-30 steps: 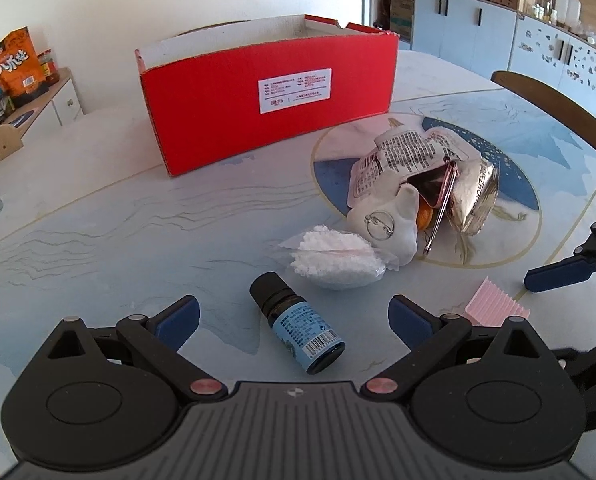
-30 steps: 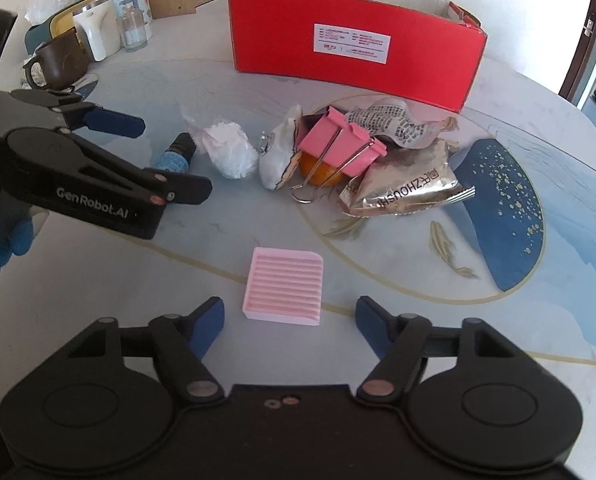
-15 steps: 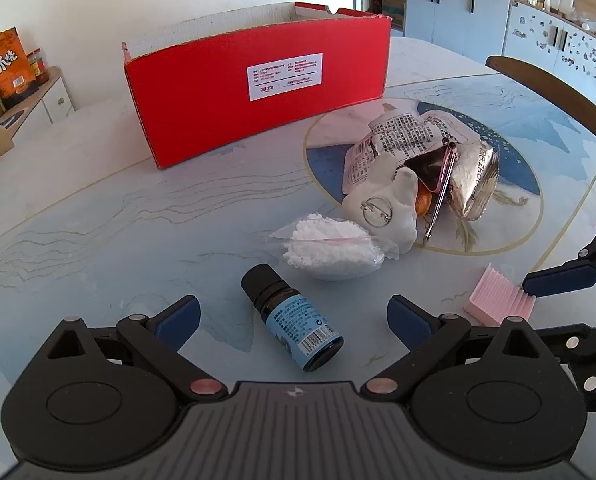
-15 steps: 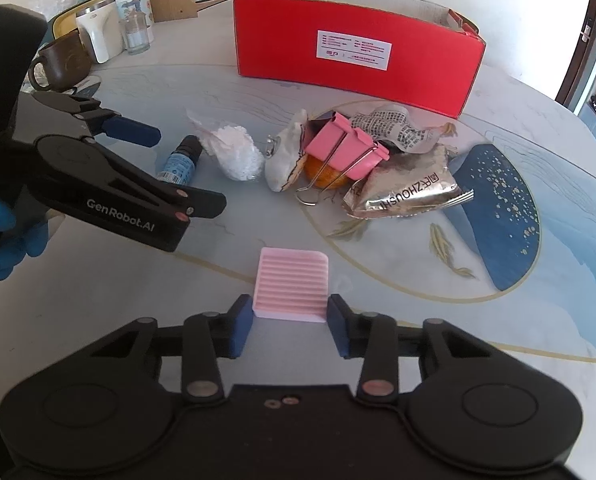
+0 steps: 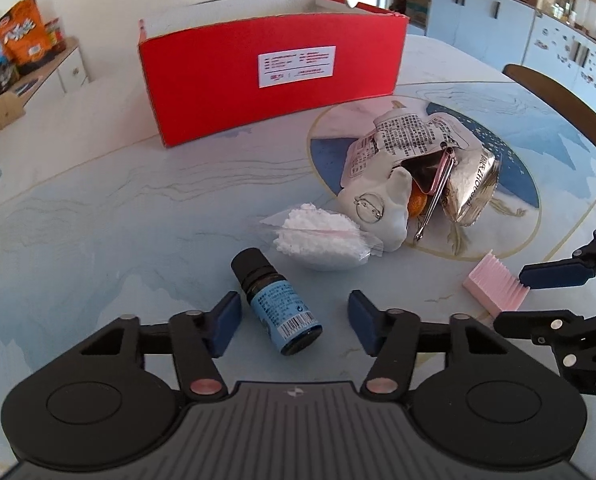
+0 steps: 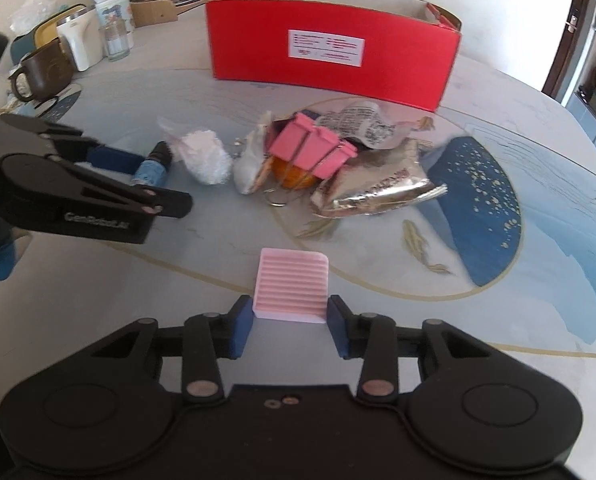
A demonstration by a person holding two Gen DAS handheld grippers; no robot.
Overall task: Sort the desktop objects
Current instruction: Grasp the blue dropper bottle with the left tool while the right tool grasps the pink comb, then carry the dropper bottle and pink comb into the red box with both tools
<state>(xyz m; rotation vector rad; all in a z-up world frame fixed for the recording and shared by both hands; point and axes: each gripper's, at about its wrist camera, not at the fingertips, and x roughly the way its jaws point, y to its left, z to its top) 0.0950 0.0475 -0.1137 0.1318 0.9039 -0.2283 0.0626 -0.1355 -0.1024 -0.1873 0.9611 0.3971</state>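
Note:
A small dark bottle with a blue label (image 5: 277,312) lies on its side on the marble table. My left gripper (image 5: 293,324) straddles it and its jaws are closing. The left pad is near the glass, and a gap shows at the right pad. My right gripper (image 6: 289,320) is shut on the near end of a pink ridged block (image 6: 291,284), which rests on the table. The same block (image 5: 494,288) shows at the right of the left wrist view. A red cardboard box (image 6: 330,44) stands open at the back.
Between grippers and box lies a pile: a bag of white powder (image 5: 318,236), a white figure (image 5: 382,208), a pink binder clip (image 6: 314,148), an orange and silver packets (image 6: 374,192). Mugs and jars (image 6: 41,72) crowd the far left. A chair back (image 5: 570,120) curves at the right.
The left jaws have narrowed from wide open to close around the bottle. The right jaws came forward and closed on the pink block's sides.

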